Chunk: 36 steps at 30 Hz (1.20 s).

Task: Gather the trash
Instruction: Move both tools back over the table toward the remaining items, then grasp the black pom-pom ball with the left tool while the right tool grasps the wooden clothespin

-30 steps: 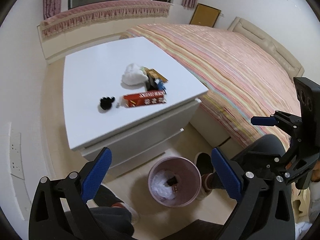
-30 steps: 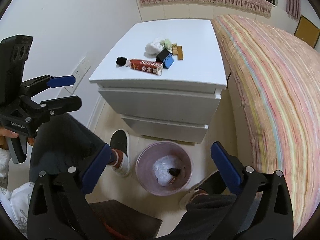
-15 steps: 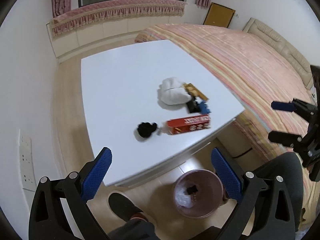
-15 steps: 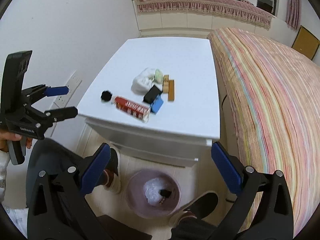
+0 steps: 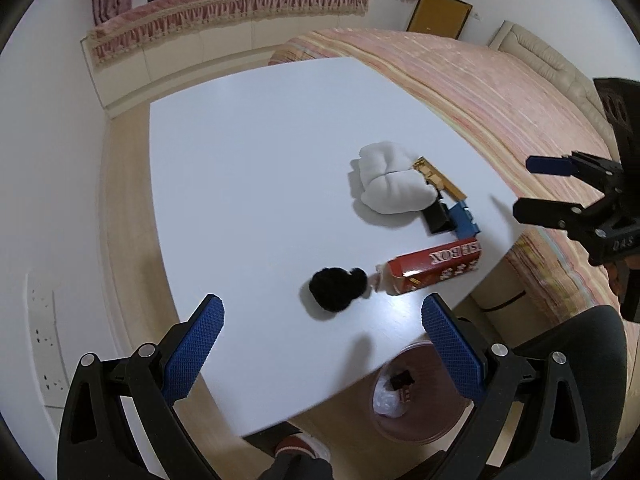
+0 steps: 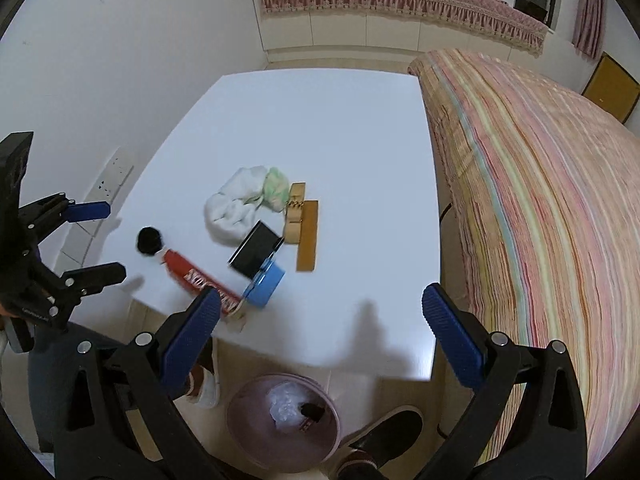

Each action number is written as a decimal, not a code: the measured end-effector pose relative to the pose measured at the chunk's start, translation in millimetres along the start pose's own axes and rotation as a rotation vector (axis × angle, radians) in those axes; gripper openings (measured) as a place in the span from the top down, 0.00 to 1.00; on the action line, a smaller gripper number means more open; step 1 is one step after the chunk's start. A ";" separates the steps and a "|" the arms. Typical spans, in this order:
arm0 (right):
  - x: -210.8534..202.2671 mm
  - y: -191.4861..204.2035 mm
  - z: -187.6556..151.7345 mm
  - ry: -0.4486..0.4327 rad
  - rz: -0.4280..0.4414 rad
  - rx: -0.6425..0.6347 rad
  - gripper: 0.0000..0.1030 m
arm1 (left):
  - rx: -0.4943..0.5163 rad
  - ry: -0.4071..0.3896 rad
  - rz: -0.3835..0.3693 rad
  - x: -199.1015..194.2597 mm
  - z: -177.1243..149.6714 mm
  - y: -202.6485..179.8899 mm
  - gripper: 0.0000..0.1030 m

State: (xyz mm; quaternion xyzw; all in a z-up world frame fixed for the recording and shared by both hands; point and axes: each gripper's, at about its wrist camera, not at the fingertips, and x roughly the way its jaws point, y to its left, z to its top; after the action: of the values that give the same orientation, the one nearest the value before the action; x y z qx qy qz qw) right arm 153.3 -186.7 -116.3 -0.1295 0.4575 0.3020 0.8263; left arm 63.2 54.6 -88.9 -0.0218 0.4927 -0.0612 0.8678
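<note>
Hovering above white nightstand [image 5: 248, 168]: left gripper [image 5: 322, 336] and right gripper [image 6: 320, 320], both spread wide, gripping nothing. Lying near nightstand front edge: black pompom [image 5: 338, 288], red box [image 5: 434, 266], white cloth [image 5: 390, 184]. Standing on floor below nightstand: pink bin [image 6: 248, 436].

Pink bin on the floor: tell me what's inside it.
The bin holds crumpled clear plastic and a small dark item on it. Anything under the plastic is hidden.
</note>
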 end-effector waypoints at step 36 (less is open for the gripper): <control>42.0 -22.2 23.5 0.020 0.006 0.040 0.33 | 0.048 0.005 0.001 24.3 9.6 4.3 0.49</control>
State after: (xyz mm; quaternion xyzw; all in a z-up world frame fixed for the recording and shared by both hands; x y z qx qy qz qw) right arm 199.7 -176.5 -139.9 -0.1145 0.4718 0.2942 0.8232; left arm 84.1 55.6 -105.1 -0.0004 0.4931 -0.0726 0.8669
